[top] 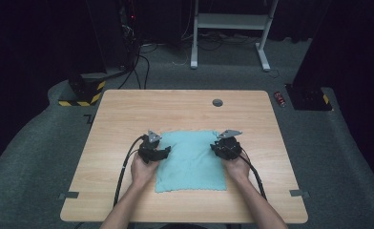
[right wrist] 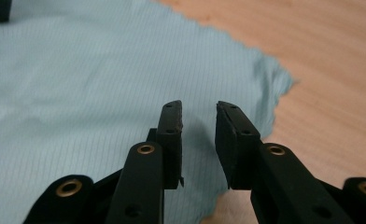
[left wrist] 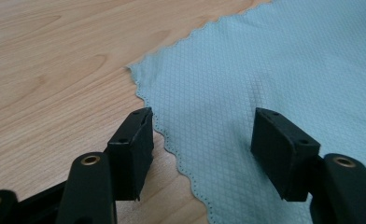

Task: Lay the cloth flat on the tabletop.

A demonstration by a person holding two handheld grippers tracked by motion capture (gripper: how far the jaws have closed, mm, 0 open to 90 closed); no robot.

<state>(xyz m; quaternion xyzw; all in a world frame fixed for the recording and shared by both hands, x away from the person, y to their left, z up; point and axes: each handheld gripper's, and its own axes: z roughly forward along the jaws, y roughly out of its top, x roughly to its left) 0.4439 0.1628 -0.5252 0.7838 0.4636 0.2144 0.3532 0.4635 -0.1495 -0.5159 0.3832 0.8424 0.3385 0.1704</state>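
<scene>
A light blue cloth (top: 190, 160) lies flat on the wooden table (top: 175, 105), in the middle toward the near side. My left gripper (top: 155, 147) rests at the cloth's far left corner. In the left gripper view its jaws (left wrist: 202, 121) stand wide open across the scalloped edge of the cloth (left wrist: 265, 70), one jaw over wood, one over fabric. My right gripper (top: 225, 143) is at the far right corner. In the right gripper view it (right wrist: 199, 112) shows a narrow gap between the pads, low over the cloth (right wrist: 78, 84), with no fabric pinched between them.
A grey round cap (top: 217, 102) sits in the tabletop near the far edge. Tape strips (top: 69, 195) (top: 299, 193) mark the near corners. Cables trail from both grippers toward the near edge. A white desk frame (top: 230, 21) stands beyond the table.
</scene>
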